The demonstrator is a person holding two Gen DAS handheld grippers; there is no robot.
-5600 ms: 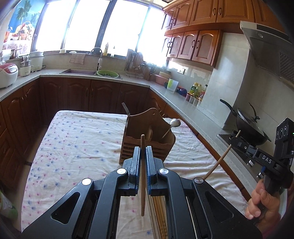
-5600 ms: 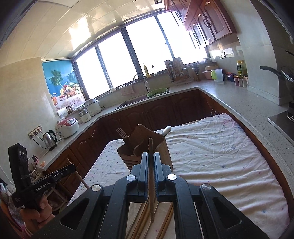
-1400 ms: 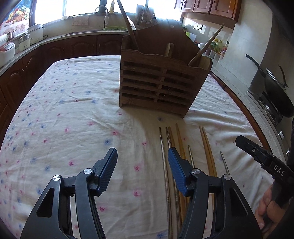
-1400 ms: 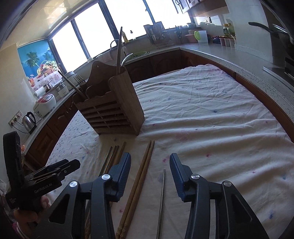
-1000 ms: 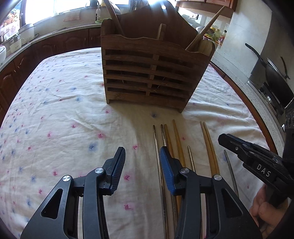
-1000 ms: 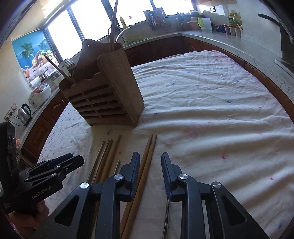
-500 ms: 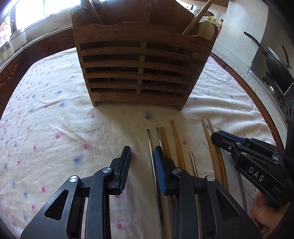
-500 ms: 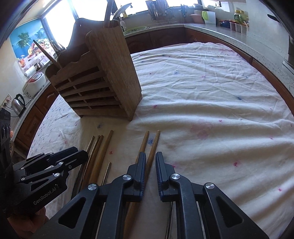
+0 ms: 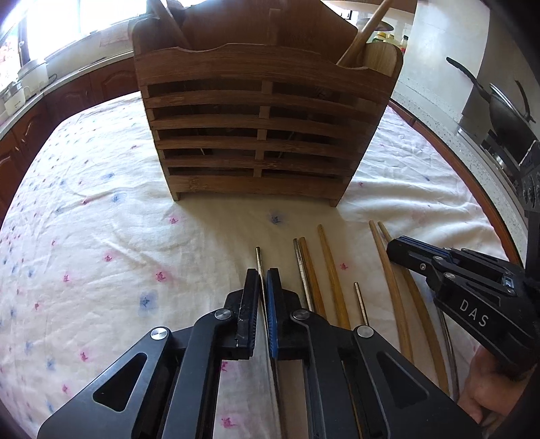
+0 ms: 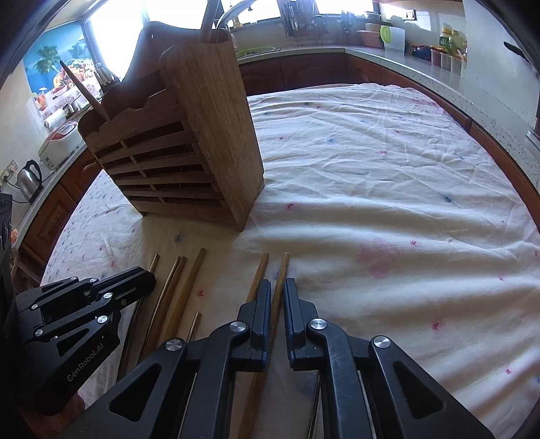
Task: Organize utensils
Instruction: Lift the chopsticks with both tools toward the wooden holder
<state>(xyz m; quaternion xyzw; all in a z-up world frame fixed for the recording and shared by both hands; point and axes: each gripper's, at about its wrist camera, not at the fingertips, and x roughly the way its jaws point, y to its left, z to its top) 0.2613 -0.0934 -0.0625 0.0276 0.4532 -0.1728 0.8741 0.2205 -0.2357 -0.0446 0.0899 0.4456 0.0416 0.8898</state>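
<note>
A slatted wooden utensil holder [image 9: 263, 135] stands on the flowered tablecloth [image 9: 101, 219]; it also shows in the right wrist view [image 10: 189, 145]. Several chopsticks lie in front of it. My left gripper [image 9: 262, 280] is low over the cloth and shut on a thin metal chopstick [image 9: 258, 260], the leftmost one. My right gripper [image 10: 277, 290] is closed on a wooden chopstick [image 10: 282, 270], the rightmost of a wooden pair [image 9: 388, 270]. Each gripper shows in the other's view, the right one in the left wrist view [image 9: 455, 270] and the left one in the right wrist view [image 10: 101, 287].
The holder contains a wooden spoon handle [image 9: 364, 30] and other utensils. More wooden and metal chopsticks [image 9: 324, 263] lie between the two grippers. Kitchen counters [image 10: 422, 71] ring the table, with a wok [image 9: 499, 104] on the stove at the right.
Both grippers came down to the cloth and moved forward toward the holder. Their jaws narrowed from wide open until each closed on a chopstick.
</note>
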